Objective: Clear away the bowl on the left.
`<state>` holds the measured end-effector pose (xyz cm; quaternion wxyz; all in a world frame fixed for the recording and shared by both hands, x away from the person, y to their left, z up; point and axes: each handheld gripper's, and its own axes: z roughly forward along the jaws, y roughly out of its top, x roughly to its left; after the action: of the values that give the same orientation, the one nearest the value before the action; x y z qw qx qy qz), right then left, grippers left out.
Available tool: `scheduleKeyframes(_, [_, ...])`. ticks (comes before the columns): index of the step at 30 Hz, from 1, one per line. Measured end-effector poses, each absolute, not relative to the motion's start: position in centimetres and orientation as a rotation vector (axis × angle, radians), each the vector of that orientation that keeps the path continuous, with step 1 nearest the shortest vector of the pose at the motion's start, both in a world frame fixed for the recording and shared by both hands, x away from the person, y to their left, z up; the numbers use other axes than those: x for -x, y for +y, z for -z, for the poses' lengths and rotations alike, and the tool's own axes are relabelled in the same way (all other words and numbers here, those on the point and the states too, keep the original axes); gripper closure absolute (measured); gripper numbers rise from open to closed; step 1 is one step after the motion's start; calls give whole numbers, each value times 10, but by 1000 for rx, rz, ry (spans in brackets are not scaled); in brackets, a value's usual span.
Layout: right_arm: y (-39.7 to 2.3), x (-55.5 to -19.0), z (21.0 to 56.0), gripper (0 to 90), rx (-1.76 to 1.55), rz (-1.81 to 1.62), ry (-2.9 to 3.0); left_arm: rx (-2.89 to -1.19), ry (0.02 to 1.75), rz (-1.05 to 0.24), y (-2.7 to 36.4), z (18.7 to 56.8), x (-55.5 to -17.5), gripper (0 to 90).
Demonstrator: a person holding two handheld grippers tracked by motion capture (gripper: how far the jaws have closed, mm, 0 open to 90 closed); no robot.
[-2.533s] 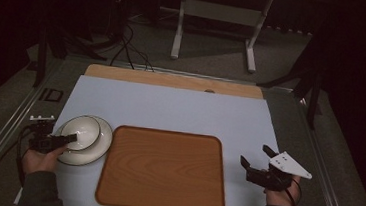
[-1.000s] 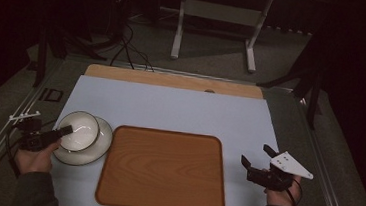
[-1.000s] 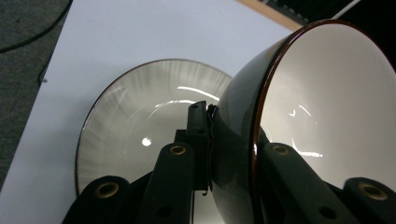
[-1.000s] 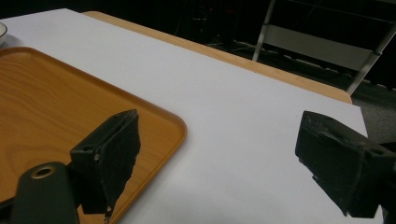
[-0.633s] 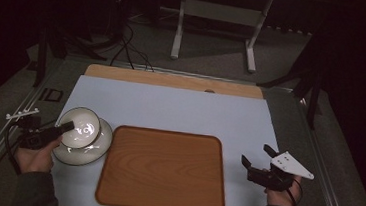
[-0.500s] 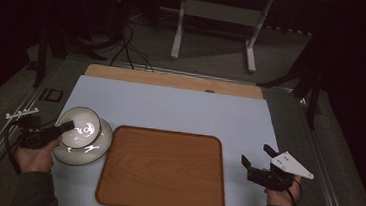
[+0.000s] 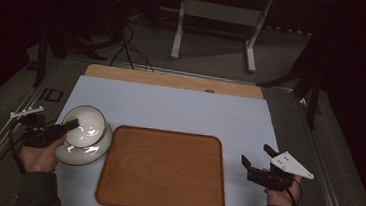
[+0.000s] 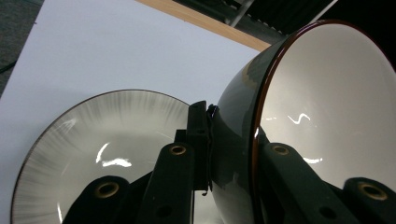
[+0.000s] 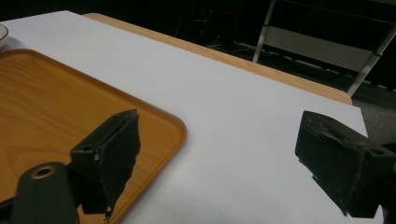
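Observation:
In the high view a white bowl (image 7: pixel 87 126) with a dark rim hangs tilted above a white plate (image 7: pixel 91 154) at the table's left. My left gripper (image 7: pixel 70 125) is shut on the bowl's rim. In the left gripper view one jaw presses the bowl's (image 8: pixel 327 107) grey outer wall and the other its white inside, with the left gripper (image 8: pixel 233 140) pinching the rim above the streaked plate (image 8: pixel 107 140). The right gripper (image 7: pixel 256 156) stands open and holds nothing, just right of the wooden tray (image 7: pixel 162 169). Its view shows the right gripper (image 9: pixel 219 154) over the white mat, the tray (image 9: pixel 46 102) at left.
The white mat (image 7: pixel 180 110) covers the table, with a wooden strip (image 7: pixel 173 80) along its far edge. A metal frame (image 7: pixel 218 16) stands on the floor behind the table. Cables trail on the floor at the back left.
The left hand has drawn slightly left and lifted the bowl off the plate, tipping its opening up and to the right. The right hand has stayed still.

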<state>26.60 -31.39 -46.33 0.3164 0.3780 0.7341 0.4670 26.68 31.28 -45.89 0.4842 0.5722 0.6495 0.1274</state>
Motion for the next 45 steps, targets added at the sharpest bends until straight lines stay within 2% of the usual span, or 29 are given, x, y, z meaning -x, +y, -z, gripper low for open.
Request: scheduleKeyframes(45, [-314,-266,463,137,-993,-1231,1934,-1489,1524,-289,260,454,-276,812])
